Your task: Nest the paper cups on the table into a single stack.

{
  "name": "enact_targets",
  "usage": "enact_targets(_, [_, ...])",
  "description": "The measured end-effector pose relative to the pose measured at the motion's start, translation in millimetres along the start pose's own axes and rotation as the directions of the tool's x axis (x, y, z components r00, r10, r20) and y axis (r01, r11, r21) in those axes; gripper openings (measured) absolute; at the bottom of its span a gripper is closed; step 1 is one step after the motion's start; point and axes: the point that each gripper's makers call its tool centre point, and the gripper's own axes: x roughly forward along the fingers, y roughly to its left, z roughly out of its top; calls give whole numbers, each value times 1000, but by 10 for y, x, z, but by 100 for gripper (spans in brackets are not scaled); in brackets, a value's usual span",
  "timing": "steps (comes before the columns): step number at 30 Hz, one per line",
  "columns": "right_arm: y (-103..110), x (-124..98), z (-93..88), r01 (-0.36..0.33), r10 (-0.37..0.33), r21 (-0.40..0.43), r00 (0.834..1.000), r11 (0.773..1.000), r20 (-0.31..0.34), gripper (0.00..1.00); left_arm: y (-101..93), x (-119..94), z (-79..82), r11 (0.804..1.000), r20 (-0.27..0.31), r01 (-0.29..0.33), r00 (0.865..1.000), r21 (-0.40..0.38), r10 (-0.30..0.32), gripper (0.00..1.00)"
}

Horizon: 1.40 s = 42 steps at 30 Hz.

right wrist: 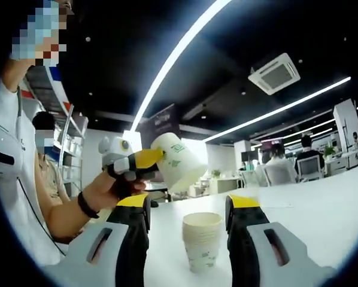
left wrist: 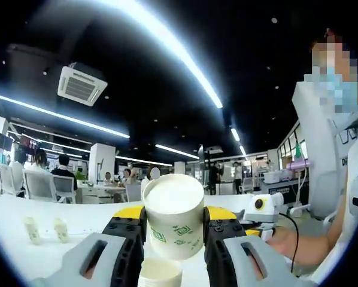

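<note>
Surroundings: white counter (right wrist: 322, 203); 2 small pale items (left wrist: 46, 230) far side of counter in left gripper view, too small to ID; office chairs (left wrist: 38, 182) and seated people behind; ceiling AC unit (right wrist: 275, 75).
Obstructions: none betw. held cup and stack.
Stack: paper cups (right wrist: 201, 239) nested, upright on counter, betw. right gripper's jaws but not touched; rim also seen low in left gripper view (left wrist: 159, 272).
Left gripper (left wrist: 174, 230): clenched on single paper cup (left wrist: 174, 215), green print, tilted, held above stack.
Right gripper (right wrist: 188, 224): jaws apart, released, flanking stack.
Hand (right wrist: 107, 188): wraps left gripper's handle, forearm low, dark wristband.
</note>
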Motion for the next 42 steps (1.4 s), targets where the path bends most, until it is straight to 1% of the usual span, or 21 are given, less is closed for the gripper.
enact_targets(5, [36,32,15,-12,12,4,1000,1000,9,51,-87,-87,29,1000,19,-4,1000,-5,4,40])
enact_targets(8, [53,51,16,-18,18,6,1000,1000,10,50,-108,-121,19,1000,18,-13,1000,7,13,40])
enact_targets(10, [71,58,27,-23,23,6,1000,1000,15,50,-119,-145,24,1000,30,-16,999,-7,17,40])
enact_targets(18, [66,32,56,-22,22,12,999,1000,30,46,-201,-151,14,1000,44,-16,999,-22,17,39])
enact_targets(22, [33,24,39,-16,15,25,999,1000,36,44,-185,-160,-4,1000,40,-23,999,-20,24,39])
enact_targets(24, [42,23,35,-22,21,35,999,999,40,41,-177,-167,-16,999,42,-24,999,-28,25,39])
enact_targets(28, [161,48,68,-86,79,97,994,992,80,32,-191,-153,-56,999,52,-16,998,-50,19,39])
enact_targets(30, [181,64,61,-94,86,100,993,991,82,27,-220,-128,-81,999,51,-8,999,-53,11,39])
enact_targets(31, [199,80,49,-98,90,101,993,990,79,23,-234,-113,-93,999,51,-5,999,-54,8,39])
enact_targets(35, [222,73,76,-112,102,98,990,989,102,11,-276,-75,-144,999,35,1,999,-38,1,39])
enact_targets(39, [183,49,77,-98,88,91,991,991,103,9,-292,-67,-191,1000,20,-3,1000,-26,3,39])
enact_targets(42, [161,28,64,-82,75,66,992,994,98,7,-329,-75,-219,1000,6,-9,1000,-5,9,40])
